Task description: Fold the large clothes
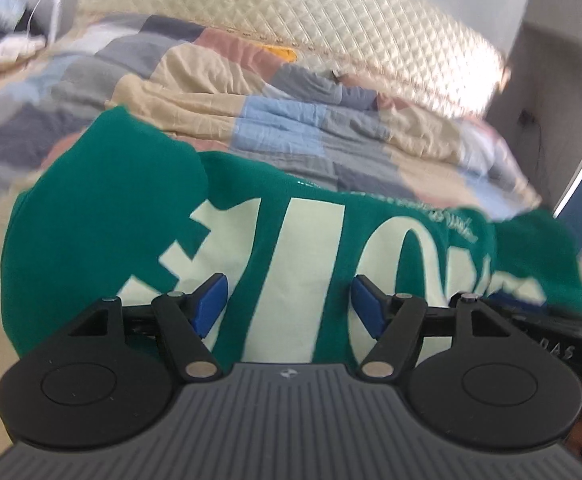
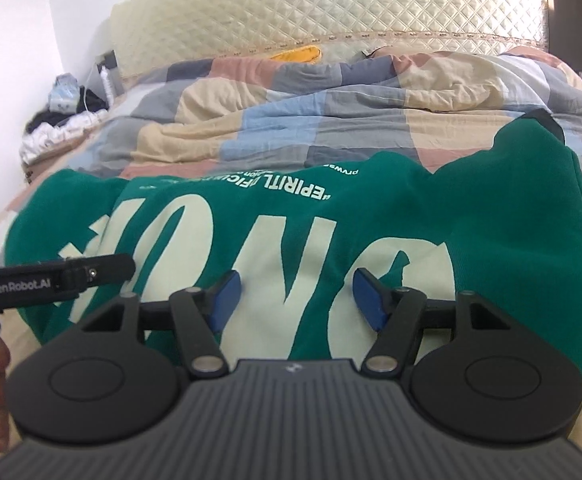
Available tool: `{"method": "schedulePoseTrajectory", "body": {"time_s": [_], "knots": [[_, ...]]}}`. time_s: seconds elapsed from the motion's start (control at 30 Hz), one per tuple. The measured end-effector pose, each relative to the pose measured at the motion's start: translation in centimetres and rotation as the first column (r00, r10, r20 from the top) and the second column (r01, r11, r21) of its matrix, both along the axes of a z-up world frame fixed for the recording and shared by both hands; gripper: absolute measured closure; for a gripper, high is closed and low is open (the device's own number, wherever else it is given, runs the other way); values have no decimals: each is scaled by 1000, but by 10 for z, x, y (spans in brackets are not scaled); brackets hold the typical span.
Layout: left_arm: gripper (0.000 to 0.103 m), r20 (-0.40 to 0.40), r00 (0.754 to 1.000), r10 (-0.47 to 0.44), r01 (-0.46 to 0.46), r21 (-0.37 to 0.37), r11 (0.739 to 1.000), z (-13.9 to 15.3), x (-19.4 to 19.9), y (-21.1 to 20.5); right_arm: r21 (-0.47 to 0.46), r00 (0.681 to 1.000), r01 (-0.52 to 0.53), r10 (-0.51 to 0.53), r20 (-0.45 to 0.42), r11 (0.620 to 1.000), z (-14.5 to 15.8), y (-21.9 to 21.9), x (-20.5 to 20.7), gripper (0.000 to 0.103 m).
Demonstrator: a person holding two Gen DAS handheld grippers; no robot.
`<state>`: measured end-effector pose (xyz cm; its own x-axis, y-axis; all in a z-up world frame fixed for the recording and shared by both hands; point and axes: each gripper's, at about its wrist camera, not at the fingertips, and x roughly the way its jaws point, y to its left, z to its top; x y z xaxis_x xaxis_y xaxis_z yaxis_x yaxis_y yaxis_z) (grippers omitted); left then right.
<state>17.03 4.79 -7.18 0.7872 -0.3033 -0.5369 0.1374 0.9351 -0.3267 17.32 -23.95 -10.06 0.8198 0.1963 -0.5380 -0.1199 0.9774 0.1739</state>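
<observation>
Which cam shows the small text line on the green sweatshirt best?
Right wrist view. The small text line on the green sweatshirt is sharp there, upside down, with some letters readable above the big cream lettering. The left wrist view is motion-blurred: the same line is only a faint smeared streak, unreadable.

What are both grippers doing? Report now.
Left gripper: open, holding nothing, above the green sweatshirt.
Right gripper: open, holding nothing.

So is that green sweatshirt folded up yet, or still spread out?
Partly folded: the green sweatshirt lies printed side up on the quilt, both sleeves tucked in over its sides.
</observation>
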Motion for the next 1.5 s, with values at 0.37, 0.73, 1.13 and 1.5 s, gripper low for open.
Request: {"method": "schedulePoseTrajectory", "body": {"time_s": [0.37, 0.73, 1.13, 1.5], "knots": [[25, -105, 988, 113, -138, -264, 955, 14, -62, 34, 236, 999, 14, -6, -37, 972, 17, -19, -47, 37], [12, -370, 920, 131, -315, -497, 808, -38, -61, 62, 494, 963, -54, 176, -204, 868, -13, -2, -39, 20], [10, -434, 863, 258, -493, -614, 617, -79, -48, 94, 737, 941, 206, 78, -331, 644, -69, -20, -11, 14], [10, -416, 847, 330, -531, -649, 545, -81, -58, 108, 732, 925, 342, -76, -371, 589, -57, -36, -41, 14]]}}
